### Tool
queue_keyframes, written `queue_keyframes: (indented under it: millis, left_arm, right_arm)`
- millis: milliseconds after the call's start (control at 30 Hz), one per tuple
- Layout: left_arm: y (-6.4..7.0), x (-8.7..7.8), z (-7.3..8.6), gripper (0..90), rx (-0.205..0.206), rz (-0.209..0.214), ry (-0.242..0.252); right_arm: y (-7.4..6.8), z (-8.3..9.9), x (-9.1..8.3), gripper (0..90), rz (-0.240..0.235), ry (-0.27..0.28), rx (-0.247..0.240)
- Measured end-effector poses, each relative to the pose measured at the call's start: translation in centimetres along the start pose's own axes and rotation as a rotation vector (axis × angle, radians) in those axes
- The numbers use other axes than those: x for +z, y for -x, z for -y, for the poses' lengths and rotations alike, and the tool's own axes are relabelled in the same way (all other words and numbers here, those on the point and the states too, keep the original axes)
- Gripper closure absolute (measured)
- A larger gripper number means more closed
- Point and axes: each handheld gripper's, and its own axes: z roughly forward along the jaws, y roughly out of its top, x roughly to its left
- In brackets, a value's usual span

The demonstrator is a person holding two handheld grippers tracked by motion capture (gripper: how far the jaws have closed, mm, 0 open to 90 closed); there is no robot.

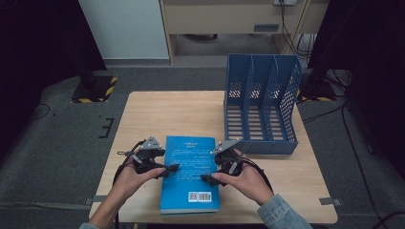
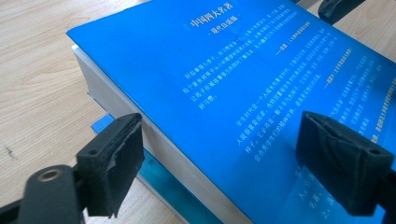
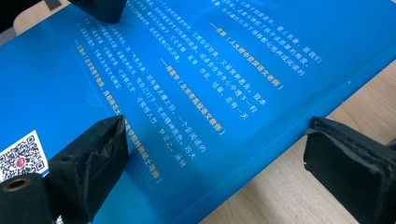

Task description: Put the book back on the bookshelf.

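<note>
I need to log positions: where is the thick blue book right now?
In the high view the thick blue book lies flat at the wooden table's near edge, between the left gripper and right gripper, before the blue file rack.

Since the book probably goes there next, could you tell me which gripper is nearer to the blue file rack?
The right gripper. It sits open at the blue book's right edge, just in front of the blue file rack. The left gripper, also open, straddles the book's left edge, farther away.
</note>
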Motion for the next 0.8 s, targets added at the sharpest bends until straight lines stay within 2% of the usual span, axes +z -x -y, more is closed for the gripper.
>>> queue_keyframes:
  millis: [100,167,200,267,300,333,400,433,467,533,767,800]
  left_arm:
    - [0.0,0.1,-0.1,12.4,-0.001,0.000,-0.004]
    - [-0.1,0.3,-0.1,9.2,-0.011,0.002,-0.008]
    - [-0.1,0.3,-0.1,8.0,-0.011,0.002,-0.008]
    - [-0.2,0.5,-0.2,6.8,-0.018,0.005,-0.011]
    - [-0.2,0.6,-0.1,6.1,-0.021,0.007,-0.009]
    - [-0.2,0.6,-0.1,6.1,-0.021,0.007,-0.009]
    - [-0.3,0.6,0.0,6.0,-0.030,0.017,-0.004]
    - [-0.3,0.6,0.0,6.2,-0.030,0.017,-0.004]
    - [-0.5,0.6,0.1,6.2,-0.055,0.037,-0.008]
    - [-0.7,0.6,0.2,6.1,-0.068,0.051,-0.010]
    - [-1.0,0.7,0.6,5.9,-0.103,0.083,-0.007]
    - [-1.0,0.8,0.6,5.2,-0.109,0.090,-0.008]
  right_arm:
    - [0.3,0.2,0.0,5.8,-0.014,0.000,0.016]
    - [0.7,0.6,0.1,6.1,-0.045,0.007,0.059]
    - [0.7,0.6,0.1,6.1,-0.045,0.007,0.059]
    - [1.1,1.0,0.3,6.2,-0.079,0.024,0.098]
    - [1.5,1.4,0.6,6.0,-0.121,0.033,0.140]
    - [1.5,1.4,0.6,6.0,-0.121,0.033,0.140]
    - [2.0,1.6,1.0,4.4,-0.166,0.039,0.175]
    - [2.0,1.6,1.0,4.4,-0.166,0.039,0.175]
    - [2.2,1.6,1.2,2.9,-0.181,0.035,0.184]
    - [2.3,1.6,1.4,1.4,-0.189,0.031,0.186]
    - [2.4,1.6,1.6,0.2,-0.197,0.038,0.196]
    - [2.7,1.7,1.8,0.3,-0.221,0.037,0.219]
